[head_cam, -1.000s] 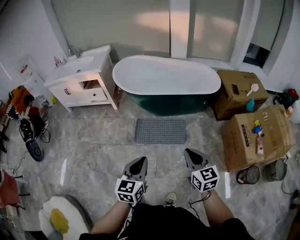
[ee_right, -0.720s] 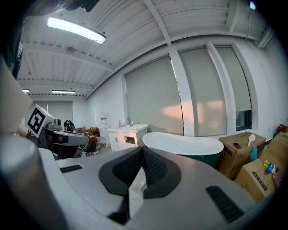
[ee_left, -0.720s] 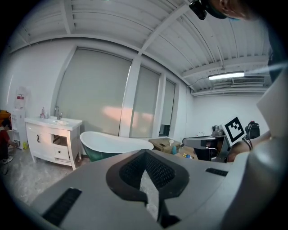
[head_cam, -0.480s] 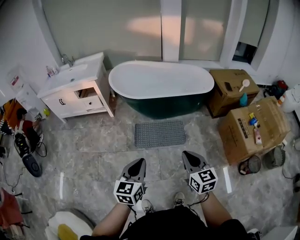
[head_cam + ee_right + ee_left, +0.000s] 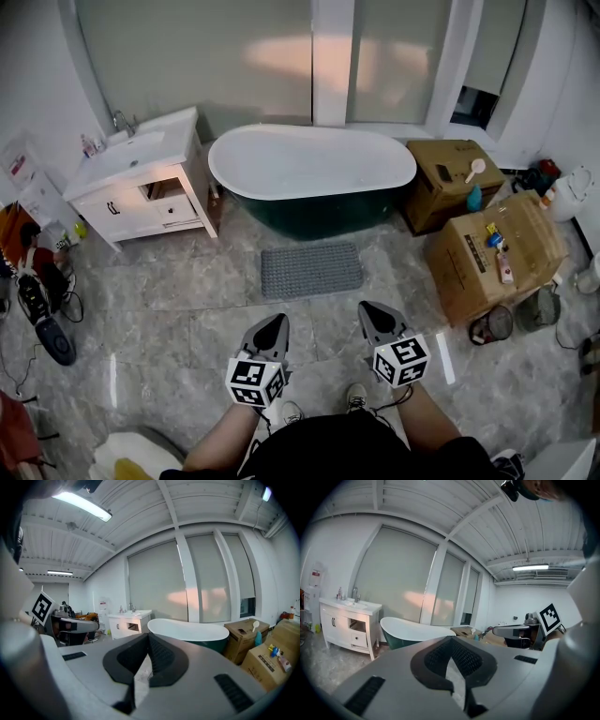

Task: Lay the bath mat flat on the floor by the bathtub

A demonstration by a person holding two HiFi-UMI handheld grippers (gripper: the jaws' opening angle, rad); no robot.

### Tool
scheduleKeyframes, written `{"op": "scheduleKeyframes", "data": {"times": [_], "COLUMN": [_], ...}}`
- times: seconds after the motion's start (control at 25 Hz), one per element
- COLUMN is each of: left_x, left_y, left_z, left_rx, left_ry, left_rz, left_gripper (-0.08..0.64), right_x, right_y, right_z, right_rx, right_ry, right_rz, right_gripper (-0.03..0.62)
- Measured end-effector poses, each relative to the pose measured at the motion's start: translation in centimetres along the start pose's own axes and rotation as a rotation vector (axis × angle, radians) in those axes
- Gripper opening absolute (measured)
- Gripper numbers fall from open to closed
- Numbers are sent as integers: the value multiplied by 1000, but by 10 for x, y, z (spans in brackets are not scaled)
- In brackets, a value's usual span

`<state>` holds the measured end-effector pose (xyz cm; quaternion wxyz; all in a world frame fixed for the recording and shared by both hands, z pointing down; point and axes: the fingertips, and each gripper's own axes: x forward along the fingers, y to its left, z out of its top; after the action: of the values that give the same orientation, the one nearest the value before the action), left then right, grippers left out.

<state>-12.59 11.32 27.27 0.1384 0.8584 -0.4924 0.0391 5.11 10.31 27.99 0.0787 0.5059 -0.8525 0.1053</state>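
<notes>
The grey bath mat lies flat on the marble floor, just in front of the white and dark green bathtub. Both grippers are held close to my body, well short of the mat and apart from it. My left gripper is shut with nothing in it, and so is my right gripper. In the left gripper view the shut jaws point toward the bathtub. The right gripper view shows its shut jaws below the bathtub. The mat is hidden in both gripper views.
A white vanity with a sink stands left of the tub. Two cardboard boxes with small items on top stand at the right, a small basket beside them. Bags and clutter lie at the far left.
The head view has shifted, so the tub and mat sit slightly further left and up. Both grippers stay shut in the same pose near my body. The mat has not moved.
</notes>
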Motion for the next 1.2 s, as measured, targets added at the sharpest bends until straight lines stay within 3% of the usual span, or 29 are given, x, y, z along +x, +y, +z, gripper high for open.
{"op": "scheduleKeyframes", "data": {"times": [1.2], "left_x": [10], "left_y": [-30], "left_z": [4], "left_rx": [26], "left_ry": [-10], "left_rz": [-8], "left_gripper": [17], "right_x": [-14], "right_y": [-20], "right_z": [-2], "right_rx": [13], "right_ry": [-5], "right_rz": [11], "right_gripper": [15]}}
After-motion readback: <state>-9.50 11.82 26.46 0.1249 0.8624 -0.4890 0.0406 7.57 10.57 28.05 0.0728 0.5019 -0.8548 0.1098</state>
